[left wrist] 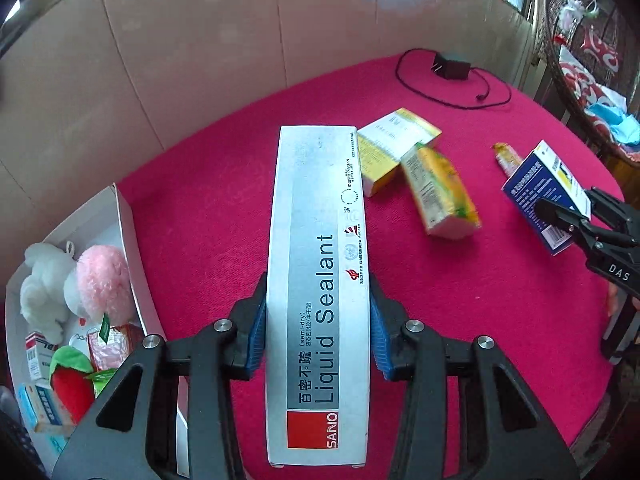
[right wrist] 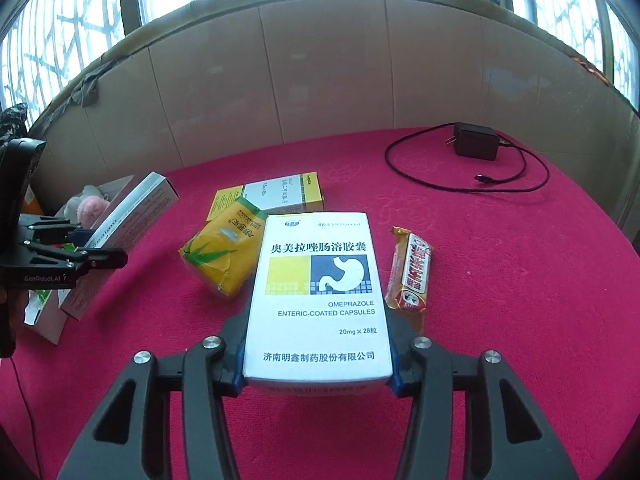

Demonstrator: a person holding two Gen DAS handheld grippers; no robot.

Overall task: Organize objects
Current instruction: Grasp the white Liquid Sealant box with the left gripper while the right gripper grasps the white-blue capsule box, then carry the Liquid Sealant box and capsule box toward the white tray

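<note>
Left wrist view: left gripper (left wrist: pixel 318 334) fingers clamp long grey cardboard sealant box (left wrist: pixel 318 280) above red desk (left wrist: pixel 480 320). Right gripper (right wrist: pixel 316 364) grips white medicine carton (right wrist: pixel 316 296). Both light, stiff, crushable; hold by side walls.

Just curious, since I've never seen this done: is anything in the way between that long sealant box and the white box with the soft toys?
Nothing visible. The left gripper holds the sealant box; only bare red cloth lies toward the white box.
</note>
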